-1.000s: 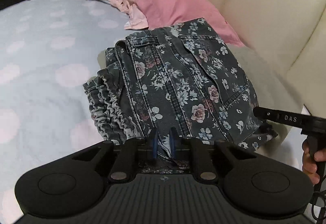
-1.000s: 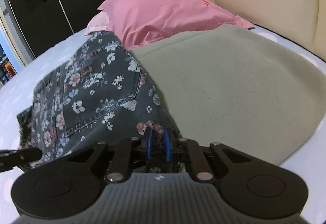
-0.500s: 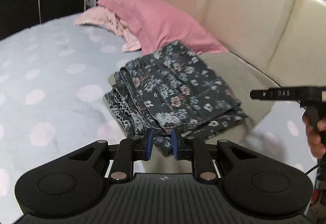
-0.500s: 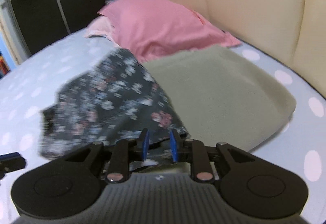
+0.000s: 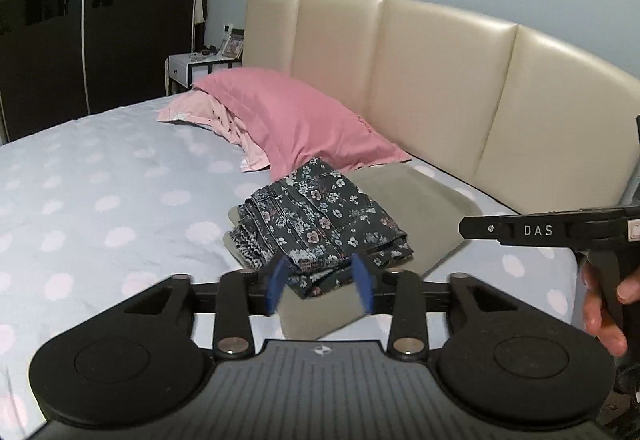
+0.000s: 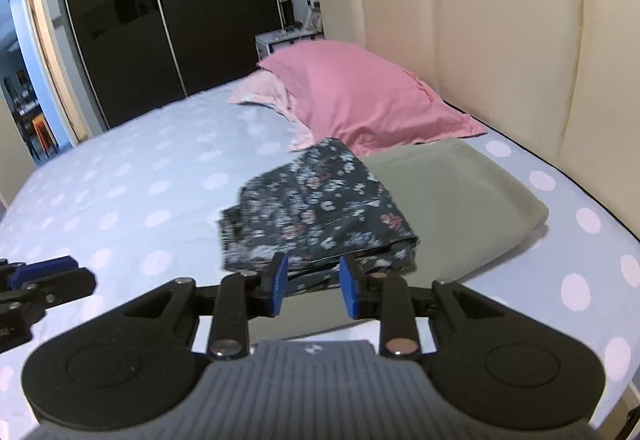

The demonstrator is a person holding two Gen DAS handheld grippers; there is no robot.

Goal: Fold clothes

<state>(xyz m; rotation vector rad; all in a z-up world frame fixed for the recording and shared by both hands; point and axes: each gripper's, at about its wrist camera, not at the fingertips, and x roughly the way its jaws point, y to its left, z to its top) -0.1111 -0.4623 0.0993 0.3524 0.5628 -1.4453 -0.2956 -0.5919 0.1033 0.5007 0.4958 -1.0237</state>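
Status: floral denim garment [image 5: 320,224] lies folded in a compact stack on top of an olive folded cloth [image 5: 416,200], which rests on the polka-dot bedsheet [image 5: 100,180] just in front of the pink pillow [image 5: 296,120], near the padded headboard [image 5: 432,80]. Left gripper [image 5: 320,286]: jaws opening, nothing between the blue pads; garment sits beyond the tips, no contact. Right gripper [image 6: 313,284]: jaws opening, also empty, clear of the fabric. A hand [image 5: 600,304] shows at the right-gripper handle in the left view. Fold step judged complete for this item. Risks: the near edge of the stack looks loose w/ layers showing, so a low pass w/ either gripper could snag a hem and drag the fold open. Stack overhangs the olive cloth's left side; bumping the mattress may slide it off.
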